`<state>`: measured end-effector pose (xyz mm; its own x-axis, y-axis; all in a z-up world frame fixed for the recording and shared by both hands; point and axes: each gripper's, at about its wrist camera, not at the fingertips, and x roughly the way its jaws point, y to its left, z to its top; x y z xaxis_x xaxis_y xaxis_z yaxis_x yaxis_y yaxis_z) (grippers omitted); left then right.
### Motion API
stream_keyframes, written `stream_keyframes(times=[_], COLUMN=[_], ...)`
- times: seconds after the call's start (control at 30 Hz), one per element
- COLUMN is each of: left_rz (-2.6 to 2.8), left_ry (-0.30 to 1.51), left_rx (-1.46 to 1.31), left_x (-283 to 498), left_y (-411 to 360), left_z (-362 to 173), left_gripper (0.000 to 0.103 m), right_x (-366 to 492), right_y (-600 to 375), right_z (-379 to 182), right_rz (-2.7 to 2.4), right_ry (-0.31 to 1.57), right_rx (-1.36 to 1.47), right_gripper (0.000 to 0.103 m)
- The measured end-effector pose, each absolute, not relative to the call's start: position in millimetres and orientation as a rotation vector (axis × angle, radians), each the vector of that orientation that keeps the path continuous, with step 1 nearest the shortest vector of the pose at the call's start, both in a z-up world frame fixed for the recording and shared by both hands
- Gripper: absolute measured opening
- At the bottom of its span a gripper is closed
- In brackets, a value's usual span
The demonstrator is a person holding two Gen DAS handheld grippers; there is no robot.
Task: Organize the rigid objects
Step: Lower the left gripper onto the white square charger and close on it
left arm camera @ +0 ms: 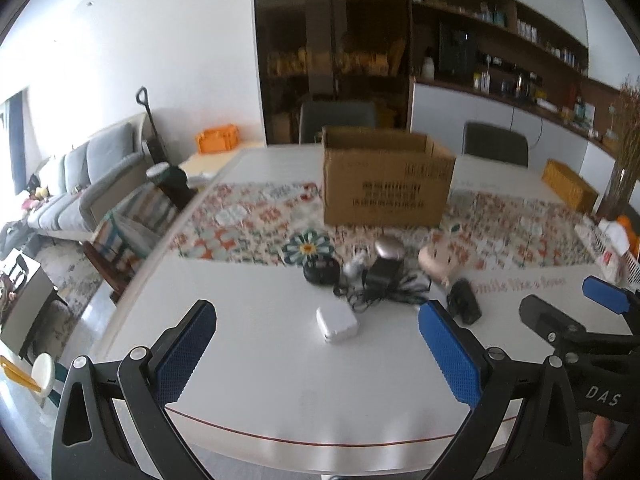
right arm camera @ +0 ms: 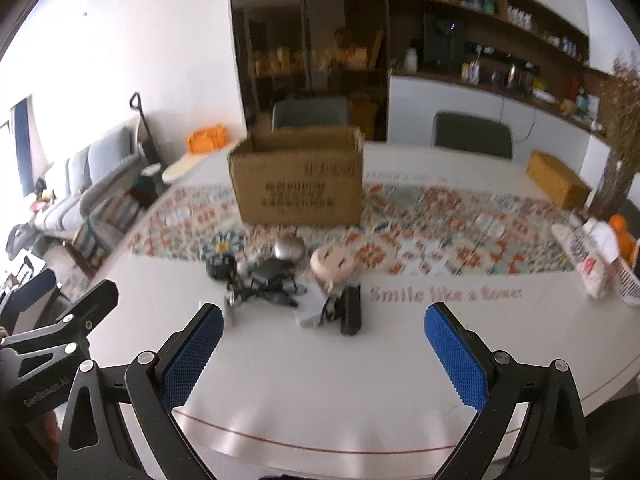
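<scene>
Both grippers hung over the near table [left arm camera: 260, 380] edge, side by side and level. Left gripper [left arm camera: 318, 344]: jaws spread wide, nothing between them. Right gripper [right arm camera: 324, 352]: same, wide and empty. Neither touched any object; judged as a pre-approach stance, jaws set wide so either could drop over an item.

Objects lay in a loose cluster mid-table, at the near edge of the floral runner [right arm camera: 460, 240]:
- white case [left arm camera: 337, 323], nearest, apart from the rest, straight ahead of the left gripper;
- black adapter [left arm camera: 384, 270] on its tangled cord [left arm camera: 384, 298];
- round black item [left arm camera: 318, 272], touching the cord's left end;
- metallic oval [left arm camera: 389, 249] behind the adapter;
- pink face-shaped piece [left arm camera: 438, 265], to the right;
- black block [left arm camera: 464, 304], ahead of the right gripper.

Open box [left arm camera: 384, 180] stood upright on the runner just behind the cluster, probably the destination; its inside was not visible. Nothing judged sorted yet.

Risk noted: the cord could drag neighbours if the adapter were lifted first. Both views were blurred, so fine detail was uncertain.
</scene>
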<state>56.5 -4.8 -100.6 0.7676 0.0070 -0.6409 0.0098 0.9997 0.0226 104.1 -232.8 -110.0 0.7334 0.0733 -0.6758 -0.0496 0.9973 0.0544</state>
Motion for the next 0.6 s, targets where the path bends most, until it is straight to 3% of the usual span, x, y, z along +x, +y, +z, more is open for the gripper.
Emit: stream_keyframes(times=[0.4, 0.6], left_rz=[0.034, 0.064], left_ry=[0.798, 0.828], left_rx=[-0.009, -0.019], left_x=[110.8, 133.6], left_y=[-10.4, -18.6], left_z=[-178.3, -207.2], left_gripper=[0.103, 0.096], right_x=[153.9, 174.9], right_y=[-233.3, -233.7], right_z=[-181.5, -207.7], right_rz=[0.058, 0.079], right_ry=[0.891, 0.926], right_rx=[0.023, 0.007], right_gripper=[0.101, 0.101])
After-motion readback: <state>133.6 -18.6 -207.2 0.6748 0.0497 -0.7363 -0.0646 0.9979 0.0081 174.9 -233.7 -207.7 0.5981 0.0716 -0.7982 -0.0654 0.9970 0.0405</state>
